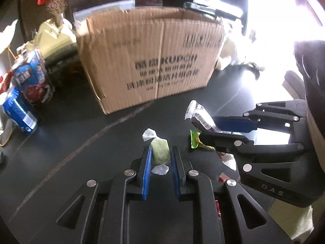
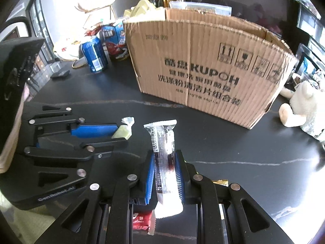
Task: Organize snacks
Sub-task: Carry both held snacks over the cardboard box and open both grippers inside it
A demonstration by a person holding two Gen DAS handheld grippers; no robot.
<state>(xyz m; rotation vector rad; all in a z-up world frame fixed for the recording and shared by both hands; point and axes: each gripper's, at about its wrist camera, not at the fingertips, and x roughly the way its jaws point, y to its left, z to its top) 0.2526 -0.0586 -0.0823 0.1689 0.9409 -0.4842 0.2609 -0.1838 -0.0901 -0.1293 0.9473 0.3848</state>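
So a small pale green candy in a clear twisted wrapper (image 1: 160, 151) is pinched between the blue pads of the left gripper (image 1: 160, 158), low in the centre of the left wrist view, and it's held clear above the black tabletop with pale veins (image 1: 81, 126). Over on the right of that same view, a long snack bar in a clear and dark wrapper with a barcode (image 1: 200, 119) is clamped in the right gripper (image 1: 207, 129). In the right wrist view the bar (image 2: 164, 158) is seen standing up between the blue pads, bottom centre, with the candy (image 2: 122, 132) at centre left. A big open brown corrugated cardboard box with black printed lettering (image 1: 150, 61) is parked behind both, upper middle of the frame. A crumpled bright green wrapper (image 1: 194, 141) is lying on the table between the two grippers. A blue drink can (image 2: 94, 53) and a blue and red carton (image 2: 113, 42) are found at upper left, and a white plush toy (image 2: 302, 105) at the right edge.
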